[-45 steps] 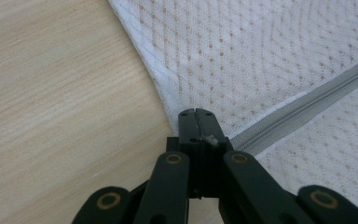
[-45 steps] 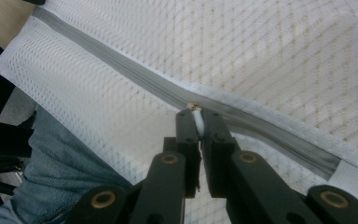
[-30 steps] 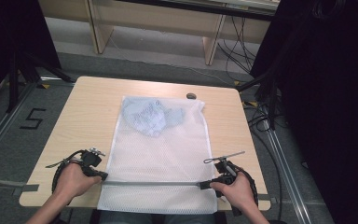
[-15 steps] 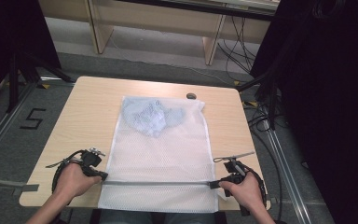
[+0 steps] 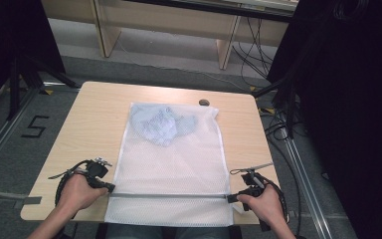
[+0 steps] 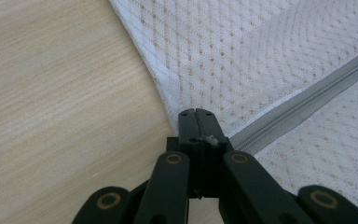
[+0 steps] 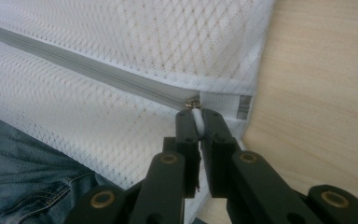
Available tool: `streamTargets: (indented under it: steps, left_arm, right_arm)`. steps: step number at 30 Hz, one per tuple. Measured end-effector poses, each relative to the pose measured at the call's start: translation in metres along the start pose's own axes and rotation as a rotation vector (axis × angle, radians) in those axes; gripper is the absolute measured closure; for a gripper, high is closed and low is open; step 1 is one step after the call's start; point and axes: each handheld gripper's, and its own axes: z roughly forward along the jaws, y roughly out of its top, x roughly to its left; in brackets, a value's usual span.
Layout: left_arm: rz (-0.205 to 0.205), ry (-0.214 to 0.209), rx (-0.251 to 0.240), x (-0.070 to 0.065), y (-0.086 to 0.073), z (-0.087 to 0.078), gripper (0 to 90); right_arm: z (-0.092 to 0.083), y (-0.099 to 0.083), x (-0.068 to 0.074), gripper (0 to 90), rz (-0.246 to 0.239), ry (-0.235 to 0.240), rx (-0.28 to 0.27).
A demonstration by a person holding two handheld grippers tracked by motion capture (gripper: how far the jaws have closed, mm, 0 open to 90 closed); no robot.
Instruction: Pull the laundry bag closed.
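The right gripper point(image 7: 199, 122) is clamped on the white zipper pull point(image 7: 196, 115) at the right end of the grey zipper point(image 5: 169, 195). The left gripper point(image 6: 197, 122) pinches the mesh laundry bag point(image 5: 171, 164) at the zipper's left end. The bag lies flat on the wooden table point(image 5: 94, 119), with light blue clothing point(image 5: 160, 124) inside its far part.

Even, soft overhead lighting on the table point(image 5: 89, 119); no hard shadows, no glare on the wood. Surroundings to the right and upper left of the high view very dark, detail lost. High view soft and slightly grainy, straight lines held at the edges. Both gripper views brighter and sharper: mesh bag point(image 6: 261, 60) weave crisp at mid-distance, black jaws at the bottom edge slightly out of focus, faint shadow under the bag's edge.
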Motion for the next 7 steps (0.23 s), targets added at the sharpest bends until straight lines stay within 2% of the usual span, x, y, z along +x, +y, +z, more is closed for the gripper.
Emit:
streamTargets:
  steps: [1,2,3,4,5,6,7]
  left_arm:
    - [-0.004,0.000,-0.002,0.0000,-0.0001,0.0001,90.0]
    - [-0.005,-0.002,-0.007,0.0004,-0.0006,0.0002,90.0]
    - [-0.005,-0.002,-0.007,0.0004,-0.0006,0.0002,89.9]
    - [-0.002,0.001,-0.007,0.0008,-0.0009,-0.0001,89.8]
    - [0.003,0.002,-0.008,0.0012,-0.0009,-0.0001,89.8]
    - [0.001,0.006,-0.013,0.0005,-0.0010,0.0002,89.7]
    - [0.024,-0.007,-0.002,0.0018,-0.0008,-0.0002,89.6]
  right_arm:
    - [-0.0002,0.0001,0.0009,86.6,0.002,0.002,-0.011]
    - [-0.0030,0.0006,0.0028,83.3,0.022,0.026,-0.066]
    - [-0.0030,0.0006,0.0028,83.3,0.022,0.026,-0.066]
    - [-0.0074,0.0000,0.0022,76.7,0.047,0.095,-0.154]
    - [-0.0074,0.0000,0.0022,76.7,0.047,0.095,-0.154]
    - [-0.0085,0.0002,-0.0018,74.5,0.020,0.107,-0.175]
    - [-0.0101,-0.0002,-0.0034,72.7,0.033,0.099,-0.210]
